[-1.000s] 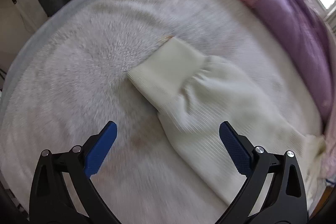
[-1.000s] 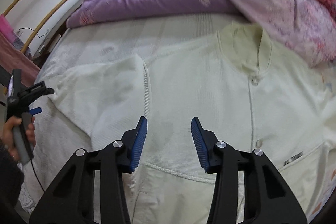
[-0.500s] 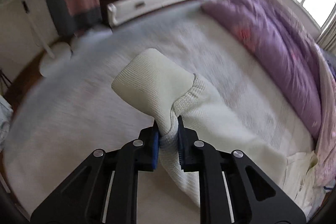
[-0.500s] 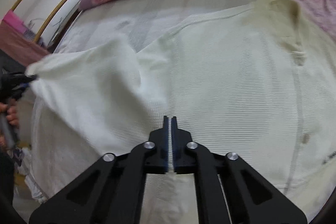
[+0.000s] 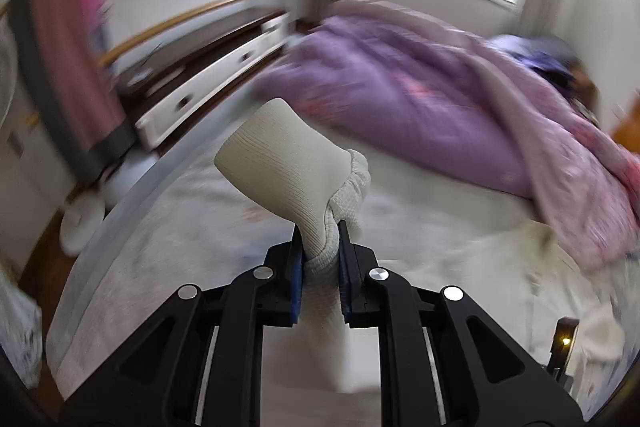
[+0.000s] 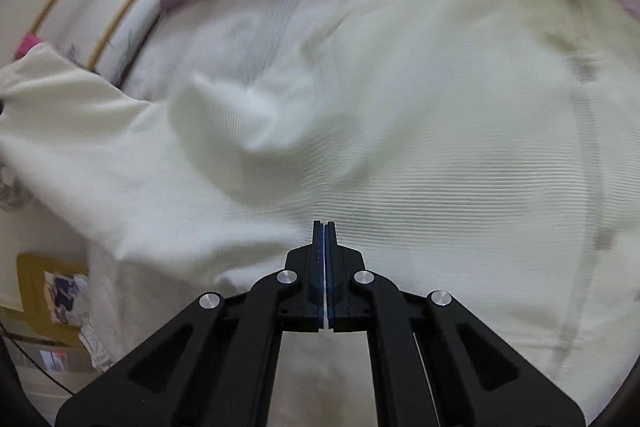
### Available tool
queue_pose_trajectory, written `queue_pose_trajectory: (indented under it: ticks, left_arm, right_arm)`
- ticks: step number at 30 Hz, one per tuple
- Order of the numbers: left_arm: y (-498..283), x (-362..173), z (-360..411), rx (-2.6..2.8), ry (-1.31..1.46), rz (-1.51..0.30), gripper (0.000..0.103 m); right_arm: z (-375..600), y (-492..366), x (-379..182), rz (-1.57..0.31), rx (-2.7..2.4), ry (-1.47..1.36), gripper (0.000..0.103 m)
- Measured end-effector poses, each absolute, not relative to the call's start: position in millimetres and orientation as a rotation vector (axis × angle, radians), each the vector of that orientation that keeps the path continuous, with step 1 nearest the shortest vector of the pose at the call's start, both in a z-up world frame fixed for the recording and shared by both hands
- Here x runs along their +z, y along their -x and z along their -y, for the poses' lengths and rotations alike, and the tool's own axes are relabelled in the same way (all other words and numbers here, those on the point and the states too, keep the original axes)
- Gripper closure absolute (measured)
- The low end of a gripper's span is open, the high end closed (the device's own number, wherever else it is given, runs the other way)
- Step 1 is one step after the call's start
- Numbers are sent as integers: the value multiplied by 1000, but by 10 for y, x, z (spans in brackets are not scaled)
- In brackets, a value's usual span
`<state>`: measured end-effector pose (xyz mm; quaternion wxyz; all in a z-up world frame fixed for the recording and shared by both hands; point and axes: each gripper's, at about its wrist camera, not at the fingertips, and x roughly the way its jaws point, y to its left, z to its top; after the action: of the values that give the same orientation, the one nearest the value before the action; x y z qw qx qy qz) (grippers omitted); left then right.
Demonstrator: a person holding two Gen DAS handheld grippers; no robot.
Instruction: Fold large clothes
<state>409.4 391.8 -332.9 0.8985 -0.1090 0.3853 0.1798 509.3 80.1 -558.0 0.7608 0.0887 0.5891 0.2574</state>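
A cream knit cardigan (image 6: 420,131) lies spread on the white bed (image 5: 168,235). My left gripper (image 5: 319,239) is shut on the sleeve near its ribbed cuff (image 5: 284,171) and holds it lifted above the bed. My right gripper (image 6: 324,227) is shut on a thin fold of the cardigan's lower hem. The lifted sleeve (image 6: 80,131) stretches to the left in the right wrist view. The cardigan's body (image 5: 520,267) shows at the right of the left wrist view.
A purple duvet (image 5: 420,87) and a pink floral quilt (image 5: 592,163) are piled along the far side of the bed. A white drawer unit (image 5: 208,83) and a hanging pink cloth (image 5: 68,59) stand beyond the bed's left edge.
My left gripper closed on the sleeve and has raised it, swinging toward the duvet. My right gripper closed on the hem and stays shut on it.
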Motion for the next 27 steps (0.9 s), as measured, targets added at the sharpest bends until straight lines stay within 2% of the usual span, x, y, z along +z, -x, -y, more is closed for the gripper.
queue_pose_trajectory:
  ticks: [5, 10, 15, 18, 23, 24, 26, 27]
  left_arm:
    - [-4610, -3322, -2505, 230, 167, -800, 88]
    - [-5036, -3717, -1043, 159, 68, -843, 88]
    - [-5288, -4360, 269, 93, -26, -930, 88]
    - [-5345, -4819, 820, 67, -90, -995, 88]
    - [-5373, -5364, 1317, 48, -152, -1075, 85]
    - [-5399, -5458, 1428, 36, -157, -1082, 80]
    - [-5372, -5559, 1622, -33, -170, -1101, 40]
    - [-5319, -5548, 1709, -74, -186, -1079, 35]
  right_arm:
    - [452, -4949, -5092, -1158, 443, -256, 102]
    - [1834, -4811, -4817, -1076, 234, -257, 102]
    - [3157, -4621, -4791, -1052, 14, -307, 102]
    - [3779, -4505, -4835, -1039, -96, -335, 102]
    - [4618, -4362, -4998, -1016, -228, -429, 99]
    - [4763, -4352, -5061, -1016, -252, -463, 98]
    - [5034, -4303, -5156, -1004, -295, -514, 98]
    - [5174, -4271, -5221, -993, -308, -571, 98]
